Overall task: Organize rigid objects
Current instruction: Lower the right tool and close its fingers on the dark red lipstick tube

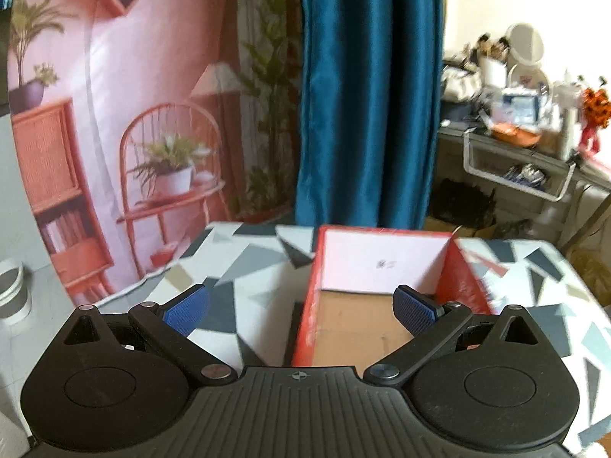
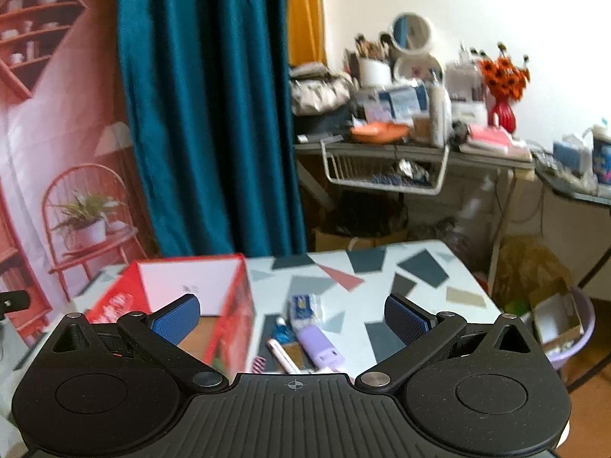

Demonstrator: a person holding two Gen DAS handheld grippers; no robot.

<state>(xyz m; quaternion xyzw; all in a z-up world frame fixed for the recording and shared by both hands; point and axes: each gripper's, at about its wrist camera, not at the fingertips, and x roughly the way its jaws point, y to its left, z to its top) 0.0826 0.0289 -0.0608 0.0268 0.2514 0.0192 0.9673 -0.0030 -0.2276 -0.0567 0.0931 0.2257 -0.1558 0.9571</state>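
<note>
Grippers above patterned bench (image 2: pixel 427 267), jaws apart, empty.
Right view alone shows purple case (image 2: pixel 319 343) and pen (image 2: pixel 282 355) between jaws, beside red box (image 2: pixel 233 305).

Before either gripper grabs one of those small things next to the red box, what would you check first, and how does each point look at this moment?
1. Right gripper open, holding nothing: ok.
2. Left gripper open, holding nothing: ok.
3. Red box open on top: ok.
4. Room in the box: ok for the bare cardboard floor that shows; the near end is hidden.
5. Purple item, white pen and blue packet lie on the table beside the box: ok.
6. Items well apart for a clean grip: not ok, they lie close together.
</note>
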